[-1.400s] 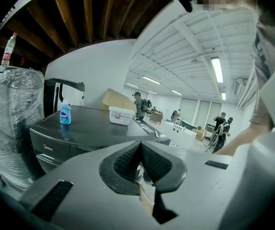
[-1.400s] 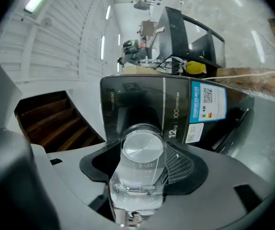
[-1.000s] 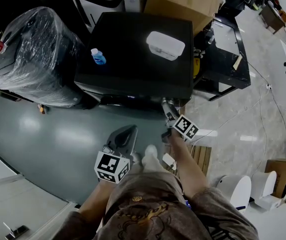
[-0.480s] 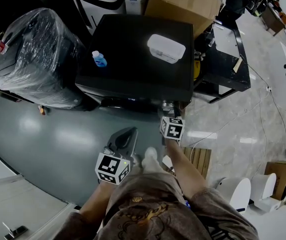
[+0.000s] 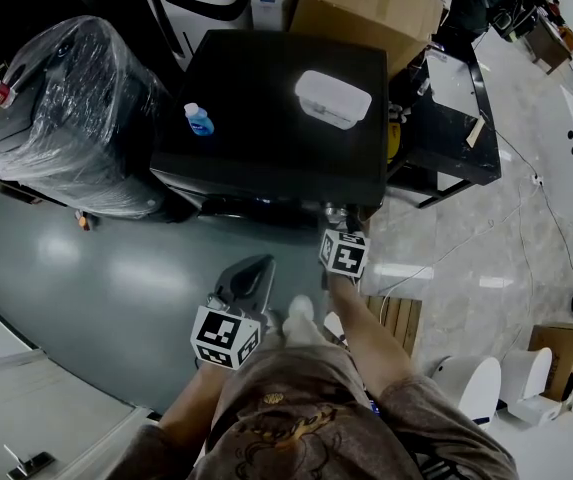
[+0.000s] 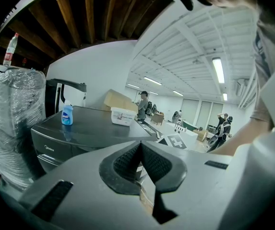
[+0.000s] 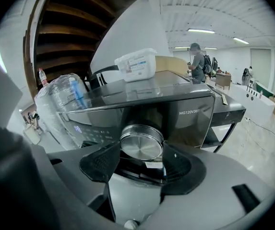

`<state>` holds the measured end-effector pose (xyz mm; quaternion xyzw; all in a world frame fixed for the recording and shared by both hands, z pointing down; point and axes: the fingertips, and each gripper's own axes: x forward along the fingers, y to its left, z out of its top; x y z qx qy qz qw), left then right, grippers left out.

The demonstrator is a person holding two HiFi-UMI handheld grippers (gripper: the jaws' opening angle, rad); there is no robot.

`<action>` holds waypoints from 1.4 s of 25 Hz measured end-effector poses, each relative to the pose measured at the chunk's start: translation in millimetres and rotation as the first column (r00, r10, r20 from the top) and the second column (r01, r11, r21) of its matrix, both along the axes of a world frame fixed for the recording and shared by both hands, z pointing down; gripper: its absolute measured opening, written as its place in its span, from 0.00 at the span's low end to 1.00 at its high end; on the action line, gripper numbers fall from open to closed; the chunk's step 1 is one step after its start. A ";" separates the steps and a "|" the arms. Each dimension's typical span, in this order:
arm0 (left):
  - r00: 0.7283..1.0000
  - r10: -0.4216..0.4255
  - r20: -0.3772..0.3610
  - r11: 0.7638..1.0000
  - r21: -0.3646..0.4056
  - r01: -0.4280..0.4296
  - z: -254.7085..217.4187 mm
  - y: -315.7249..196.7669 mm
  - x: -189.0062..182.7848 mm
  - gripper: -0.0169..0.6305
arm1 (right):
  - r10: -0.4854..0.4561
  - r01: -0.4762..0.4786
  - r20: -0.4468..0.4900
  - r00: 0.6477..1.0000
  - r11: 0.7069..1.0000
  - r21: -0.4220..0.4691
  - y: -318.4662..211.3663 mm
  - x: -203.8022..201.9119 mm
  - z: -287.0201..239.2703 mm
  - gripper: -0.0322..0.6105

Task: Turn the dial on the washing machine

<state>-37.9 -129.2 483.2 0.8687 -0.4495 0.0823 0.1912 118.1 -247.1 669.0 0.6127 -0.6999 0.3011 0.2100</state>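
Right gripper (image 5: 336, 216) has rolled upright since the earlier frame. Its jaws, just closing, pinch the steel dial (image 7: 141, 144) on the near side of the washing machine (image 5: 266, 118), at its right end. Dial: rigid, smooth, likely slippery; grip the rim. Left gripper (image 6: 140, 152): closed, empty.

dial (image 7: 141, 145): brushed metal, bright, fine radial sheen; gripped between the just-closing jaws of the right gripper (image 7: 142, 153)
washing machine (image 7: 185, 121): glossy dark panel behind the dial, smooth reflective top
gripper pads (image 7: 99, 166): black, ribbed, matt; shell around them grey matt plastic
tub (image 7: 136, 65): milky plastic, above the gripper
wrapped bundle (image 7: 55, 99): crinkled clear film, left of the gripper
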 end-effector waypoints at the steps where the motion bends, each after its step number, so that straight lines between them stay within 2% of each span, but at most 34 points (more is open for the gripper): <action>1: 1.000 0.002 -0.001 1.000 0.000 -0.002 -0.1 0.1 0.8 0.03 | 0.006 -0.006 0.011 1.000 1.000 0.000 0.3 -0.1 0.1 0.47; 7: 1.000 0.006 -0.001 1.000 0.001 -0.006 -0.6 0.8 2.0 0.03 | 0.057 -0.060 0.180 0.982 0.998 0.011 1.2 1.3 0.4 0.47; 12: 1.000 0.011 -0.002 1.000 -0.005 -0.011 1.3 0.3 2.6 0.03 | 0.077 -0.084 0.297 0.952 0.996 0.011 0.1 2.0 1.5 0.47; 15: 1.000 0.017 -0.004 1.000 -0.006 -0.017 1.5 1.3 4.3 0.03 | 0.087 -0.102 0.379 0.921 0.995 0.019 0.2 0.3 1.9 0.47; 19: 1.000 0.021 -0.002 1.000 -0.006 -0.021 1.6 1.1 5.4 0.03 | 0.103 -0.130 0.429 0.898 0.991 0.034 -0.8 2.6 -3.5 0.47; 28: 1.000 0.027 0.007 1.000 -0.010 -0.027 4.7 1.0 4.3 0.03 | 0.118 -0.174 0.619 0.777 0.984 0.032 -1.2 1.7 -3.3 0.47; 35: 1.000 0.027 0.013 0.999 -0.017 -0.027 6.4 1.4 7.1 0.03 | 0.139 -0.222 0.753 0.643 0.975 0.009 -0.5 4.7 -2.7 0.47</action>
